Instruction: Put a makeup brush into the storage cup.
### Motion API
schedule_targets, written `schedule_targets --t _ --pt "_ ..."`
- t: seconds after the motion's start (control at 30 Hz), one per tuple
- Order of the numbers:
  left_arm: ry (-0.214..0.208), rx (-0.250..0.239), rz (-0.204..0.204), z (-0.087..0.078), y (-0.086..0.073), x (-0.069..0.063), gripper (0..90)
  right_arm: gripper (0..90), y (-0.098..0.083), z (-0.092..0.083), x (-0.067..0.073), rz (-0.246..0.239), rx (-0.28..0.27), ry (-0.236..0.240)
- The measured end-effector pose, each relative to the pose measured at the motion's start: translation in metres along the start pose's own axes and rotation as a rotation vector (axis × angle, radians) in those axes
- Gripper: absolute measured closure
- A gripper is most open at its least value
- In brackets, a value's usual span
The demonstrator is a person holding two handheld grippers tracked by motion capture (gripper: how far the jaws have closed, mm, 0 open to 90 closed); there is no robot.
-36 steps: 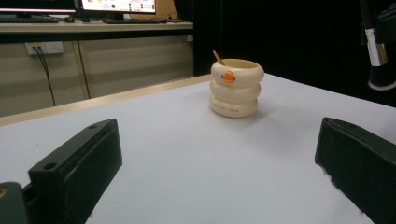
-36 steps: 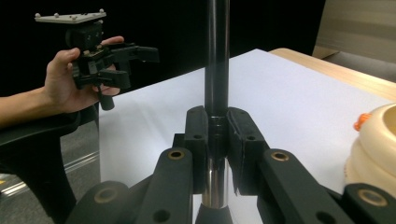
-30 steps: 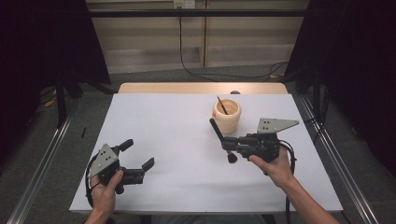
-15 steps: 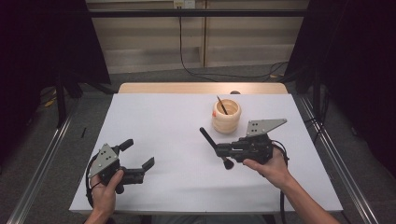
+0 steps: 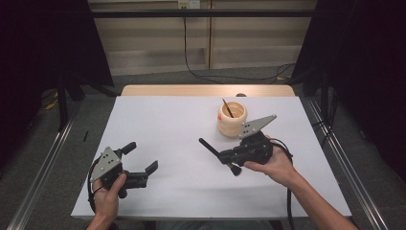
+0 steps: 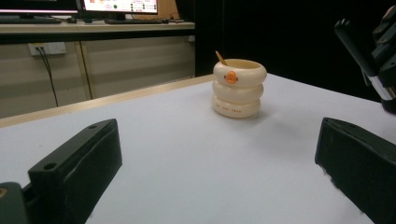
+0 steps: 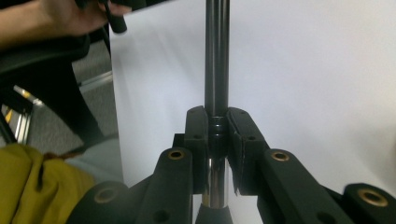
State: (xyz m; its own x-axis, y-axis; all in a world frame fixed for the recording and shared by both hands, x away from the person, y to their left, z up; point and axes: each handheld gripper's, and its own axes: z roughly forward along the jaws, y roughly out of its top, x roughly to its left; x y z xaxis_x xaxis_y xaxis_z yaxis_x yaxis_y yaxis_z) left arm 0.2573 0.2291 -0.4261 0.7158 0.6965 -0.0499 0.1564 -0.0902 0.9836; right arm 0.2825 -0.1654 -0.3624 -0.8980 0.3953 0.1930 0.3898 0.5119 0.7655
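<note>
Clamping a slim dark metal rod, the right hand-held gripper has its jaws pressed tight on both sides of the shaft. In the high view the rod juts out over the white desk, slanting toward the far left, with its far tip free. Just behind the gripper stands a cream ringed cup with an orange spot and a thin stick leaning inside. Near the desk's front left corner, the left hand-held gripper rests low, its jaws spread wide with nothing between them.
</note>
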Motion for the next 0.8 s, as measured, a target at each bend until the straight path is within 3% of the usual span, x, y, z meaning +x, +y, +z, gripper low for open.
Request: schedule_targets --t 0.17,0.43,0.8 --pt "-0.001 -0.002 -0.001 0.000 0.000 0.000 0.5 79.0 0.004 0.008 -0.003 -0.002 0.111 0.004" --pt "-0.007 -0.002 0.003 0.000 0.000 0.000 0.7 79.0 0.007 0.017 -0.011 0.005 0.233 0.013" --pt "-0.009 -0.001 0.009 0.001 0.000 -0.001 0.6 79.0 0.014 0.023 -0.004 -0.012 0.392 -0.011"
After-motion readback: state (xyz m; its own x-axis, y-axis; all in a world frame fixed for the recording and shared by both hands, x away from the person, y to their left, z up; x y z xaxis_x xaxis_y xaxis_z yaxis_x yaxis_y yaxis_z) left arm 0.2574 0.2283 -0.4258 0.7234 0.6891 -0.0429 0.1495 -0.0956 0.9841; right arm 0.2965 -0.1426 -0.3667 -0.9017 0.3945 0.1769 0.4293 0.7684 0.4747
